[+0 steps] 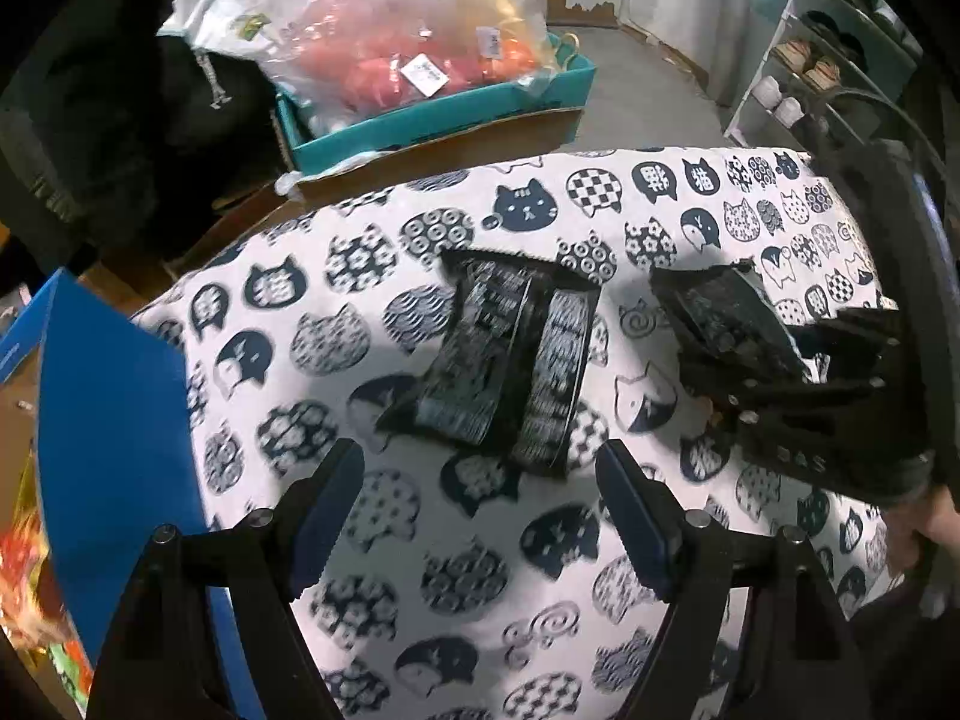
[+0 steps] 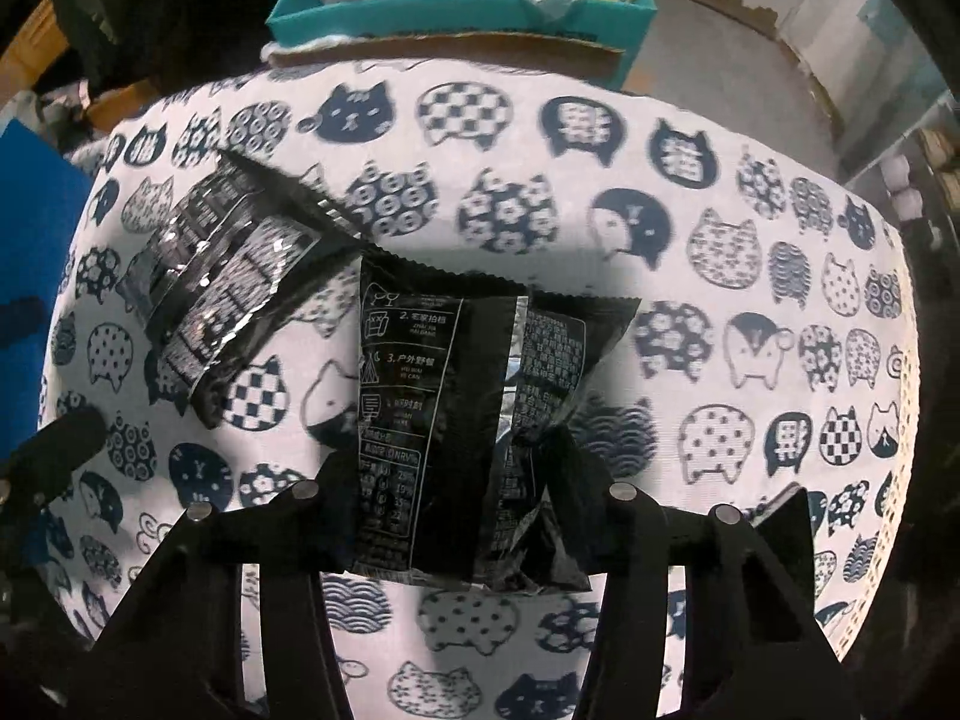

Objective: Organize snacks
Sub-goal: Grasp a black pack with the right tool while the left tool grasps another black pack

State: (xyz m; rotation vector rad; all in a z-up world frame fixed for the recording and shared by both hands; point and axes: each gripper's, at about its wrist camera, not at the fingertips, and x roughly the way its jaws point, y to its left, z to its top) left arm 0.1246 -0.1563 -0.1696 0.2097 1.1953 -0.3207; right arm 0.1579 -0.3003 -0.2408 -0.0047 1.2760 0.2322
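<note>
A black snack packet (image 1: 504,360) with silver print lies flat on the cat-patterned tablecloth (image 1: 480,570). My left gripper (image 1: 479,450) hovers just short of its near edge, open, with nothing between the blue pads. At the right, my right gripper (image 1: 780,372) carries a second black packet (image 1: 732,312). In the right wrist view that packet (image 2: 456,396) sits upright between the fingers of the right gripper (image 2: 459,456), which is shut on its lower part. The lying packet (image 2: 222,276) shows to its upper left.
A blue box (image 1: 108,420) stands at the table's left edge with colourful packets beside it. Beyond the far edge sits a teal box (image 1: 444,114) holding a clear plastic bag (image 1: 408,42) of soft items. A shelf (image 1: 810,78) with shoes stands at the far right.
</note>
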